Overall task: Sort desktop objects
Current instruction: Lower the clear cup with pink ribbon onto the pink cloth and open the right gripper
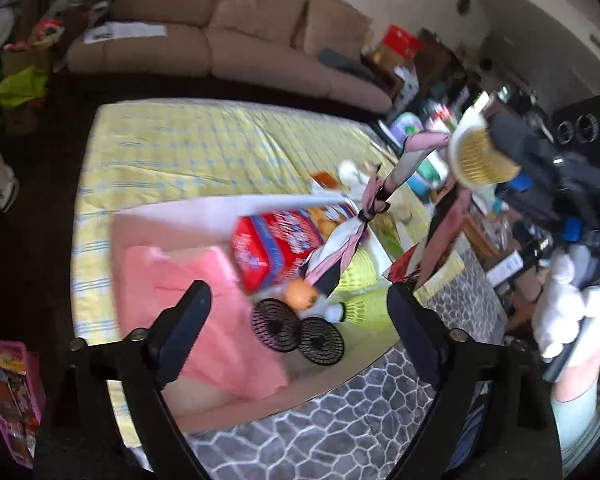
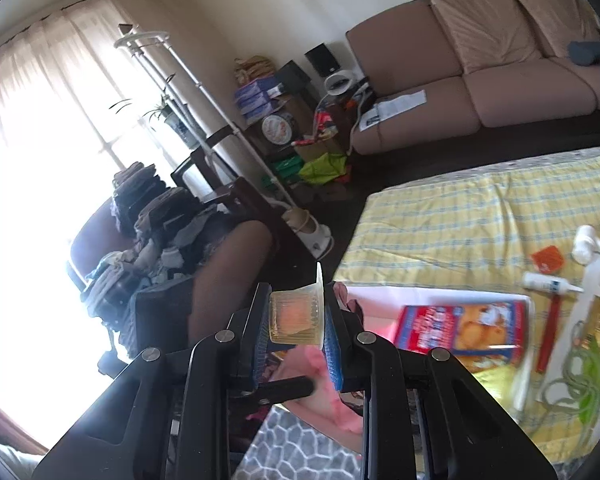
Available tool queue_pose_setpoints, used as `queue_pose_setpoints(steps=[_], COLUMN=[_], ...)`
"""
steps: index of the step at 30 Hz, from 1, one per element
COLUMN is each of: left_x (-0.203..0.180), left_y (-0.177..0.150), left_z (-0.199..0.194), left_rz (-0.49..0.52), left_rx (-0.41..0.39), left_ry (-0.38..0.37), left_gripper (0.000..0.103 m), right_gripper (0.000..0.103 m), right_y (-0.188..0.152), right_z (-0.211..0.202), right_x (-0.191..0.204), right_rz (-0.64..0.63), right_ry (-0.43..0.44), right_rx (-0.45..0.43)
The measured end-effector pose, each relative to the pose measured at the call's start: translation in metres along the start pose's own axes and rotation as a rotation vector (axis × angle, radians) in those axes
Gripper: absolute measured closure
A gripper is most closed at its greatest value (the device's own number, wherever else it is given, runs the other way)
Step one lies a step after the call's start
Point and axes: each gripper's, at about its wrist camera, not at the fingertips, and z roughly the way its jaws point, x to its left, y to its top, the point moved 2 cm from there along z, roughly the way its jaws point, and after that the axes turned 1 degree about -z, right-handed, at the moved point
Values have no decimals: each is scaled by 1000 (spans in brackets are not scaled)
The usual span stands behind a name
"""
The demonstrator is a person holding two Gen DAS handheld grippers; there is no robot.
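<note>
My right gripper (image 2: 296,320) is shut on a small clear jelly cup (image 2: 296,314) with yellow-orange filling, held above the near end of the pink box. The same cup (image 1: 480,156) shows high at the right of the left wrist view. My left gripper (image 1: 296,312) is open and empty above the pink box (image 1: 204,300). In the box lie a red snack bag (image 1: 268,248), an orange ball (image 1: 300,296), two black mesh discs (image 1: 296,330), yellow shuttlecocks (image 1: 360,304) and a pink-and-white scarf (image 1: 352,236). The snack bag also shows in the right wrist view (image 2: 464,330).
A yellow checked cloth (image 1: 188,148) covers the table. On it lie a white tube (image 2: 548,282), an orange card (image 2: 548,260), a red stick (image 2: 548,336) and a green cord (image 2: 580,380). A brown sofa (image 1: 240,40) stands behind. A patterned grey rug (image 1: 340,420) lies below.
</note>
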Motion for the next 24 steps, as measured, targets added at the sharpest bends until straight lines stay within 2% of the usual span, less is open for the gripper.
queue_pose_setpoints(steps=[5,8,13,19,22,24], left_x=[30,43,45,29,20,16], left_y=[-17,-31,-51,-63,-65,-67], left_z=[-23,-25,-15,0,9,10], left_rz=[-64,-82,-78,-45,-48,-56], left_rx=[-19,-9,20,38,18,-28], left_ry=[9,13,26,7,-6,-14], left_gripper=[13,13,13,13,13,13], right_gripper=[79,79,79,79,79,79], right_y=[3,-11,-50,-83,-90,-93], right_z=[40,73,117,124,126,129], right_x=[14,11,-18,-56,-59,-52], right_rz=[7,15,18,14,-45,-133], right_ry=[22,1,-120,-231,-286,-337], right_rx=[25,90,248,362,411,425])
